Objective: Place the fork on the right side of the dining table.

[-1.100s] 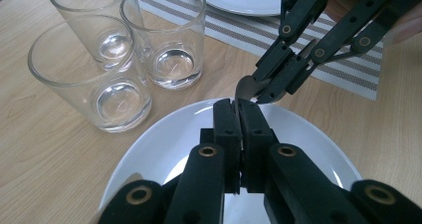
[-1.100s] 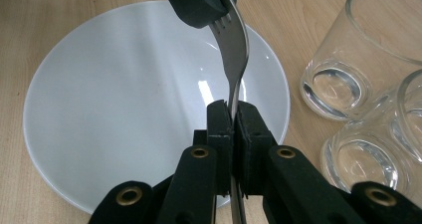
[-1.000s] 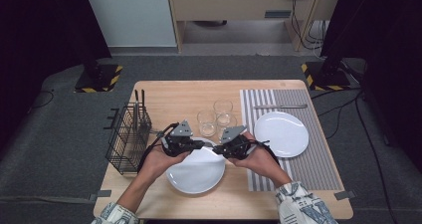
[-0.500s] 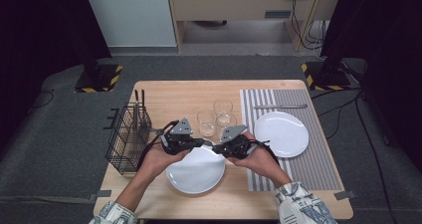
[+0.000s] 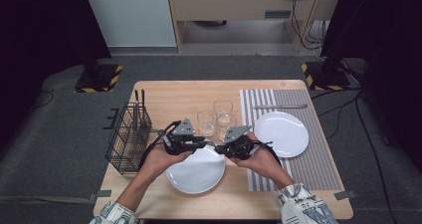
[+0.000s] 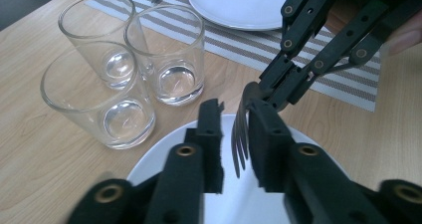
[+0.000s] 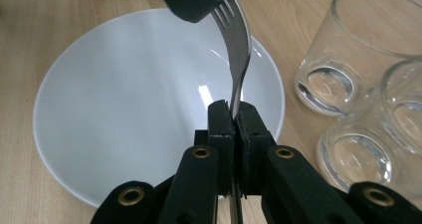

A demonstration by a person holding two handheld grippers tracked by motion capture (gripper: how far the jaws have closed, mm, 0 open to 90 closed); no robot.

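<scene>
So the right gripper point(image 7: 233, 115) has its jaws pinched tight on the handle of a metal fork point(image 7: 237, 45), and you can see that really clearly in the right gripper view, where the fork rises from between the two pads with its tines pointing away toward the other gripper. The left gripper point(image 6: 234, 134) is right there at the tine end with its jaws spread apart, the tines sitting in the gap close against one pad; can't quite tell whether metal and pad are actually touching. In the high view both grippers meet nose to nose over the far rim of the near white plate point(image 5: 191, 176), left gripper point(image 5: 201, 143) on the left and right gripper point(image 5: 219, 148) on the right, each held in one of the person's hands, so the fork is up in the air over that plate and not lying on anything. Just beyond the grippers stand three empty clear glasses point(image 5: 206, 122) bunched together on the bare wood of the table point(image 5: 164, 92). Off to the right there's a grey striped placemat point(image 5: 318, 159) with a second white plate point(image 5: 281, 133) on it and a knife point(image 5: 279, 106) lying across its far end. On the left edge of the table sits a black wire basket point(image 5: 127, 137) with a couple of dark utensils standing upright in it.
</scene>
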